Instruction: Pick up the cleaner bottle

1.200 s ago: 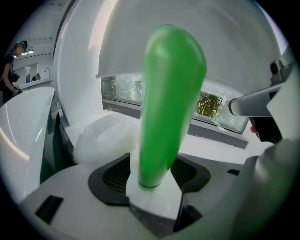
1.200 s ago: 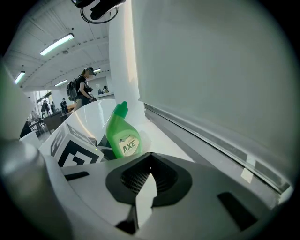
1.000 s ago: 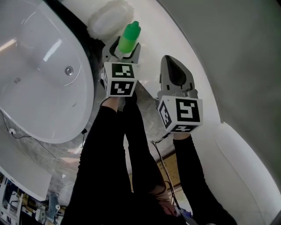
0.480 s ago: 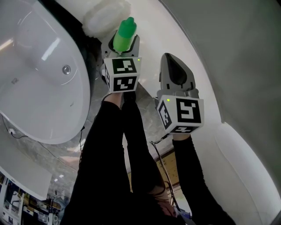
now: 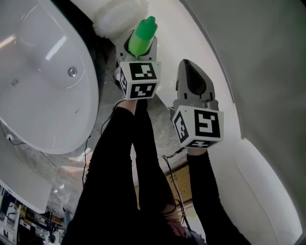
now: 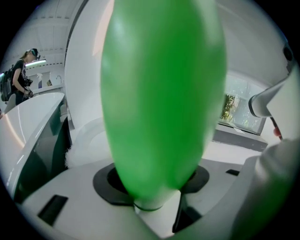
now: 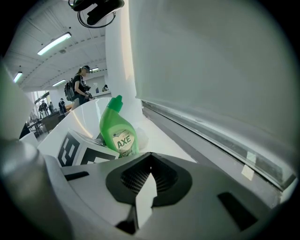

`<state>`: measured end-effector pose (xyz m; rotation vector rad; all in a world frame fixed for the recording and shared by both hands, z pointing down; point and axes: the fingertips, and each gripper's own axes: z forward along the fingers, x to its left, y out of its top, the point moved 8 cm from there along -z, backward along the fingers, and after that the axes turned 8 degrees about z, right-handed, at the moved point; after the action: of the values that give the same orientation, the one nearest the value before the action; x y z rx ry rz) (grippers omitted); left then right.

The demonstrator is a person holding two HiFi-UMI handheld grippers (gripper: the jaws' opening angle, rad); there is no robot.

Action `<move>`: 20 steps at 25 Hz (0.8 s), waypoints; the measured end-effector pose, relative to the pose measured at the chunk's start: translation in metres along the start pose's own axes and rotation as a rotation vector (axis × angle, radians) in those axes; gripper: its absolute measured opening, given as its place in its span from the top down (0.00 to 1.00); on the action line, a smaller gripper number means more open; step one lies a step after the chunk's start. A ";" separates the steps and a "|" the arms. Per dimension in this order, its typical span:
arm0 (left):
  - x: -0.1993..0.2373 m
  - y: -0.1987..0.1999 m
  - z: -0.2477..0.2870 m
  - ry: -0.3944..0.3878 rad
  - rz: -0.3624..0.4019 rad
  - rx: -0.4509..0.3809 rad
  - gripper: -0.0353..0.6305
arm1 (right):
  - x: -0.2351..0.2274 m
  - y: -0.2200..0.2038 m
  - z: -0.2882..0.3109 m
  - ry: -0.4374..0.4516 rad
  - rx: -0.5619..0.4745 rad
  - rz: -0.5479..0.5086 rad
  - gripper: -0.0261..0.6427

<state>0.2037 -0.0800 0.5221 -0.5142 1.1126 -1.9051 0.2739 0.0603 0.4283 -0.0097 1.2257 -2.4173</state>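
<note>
The green cleaner bottle (image 5: 142,37) stands on the white ledge (image 5: 167,28), its cap up and its label (image 7: 123,139) facing my right gripper. My left gripper (image 5: 138,51) reaches around its lower body. The bottle (image 6: 159,93) fills the left gripper view between the dark pads (image 6: 105,180). The jaws are closing on it, and I see no firm press. My right gripper (image 5: 189,64) hovers to the right of the bottle (image 7: 118,131) and a little nearer to me. Its jaws are together and hold nothing.
A large white basin (image 5: 43,95) lies left of the ledge. A white fluffy thing (image 5: 117,14) sits just behind the bottle. A grey wall (image 5: 258,57) runs along the right. People stand in the far background (image 7: 79,89). A cable (image 5: 169,167) hangs below my arms.
My left gripper has moved a little to the right and closer around the bottle. The right gripper has stayed where it was.
</note>
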 end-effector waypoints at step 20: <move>0.001 -0.001 -0.004 0.033 0.010 -0.021 0.65 | -0.001 -0.004 -0.004 -0.005 0.005 -0.012 0.96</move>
<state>0.1996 -0.0781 0.5210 -0.4894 1.1562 -1.9008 0.2723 0.0659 0.4293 -0.0212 1.2206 -2.4293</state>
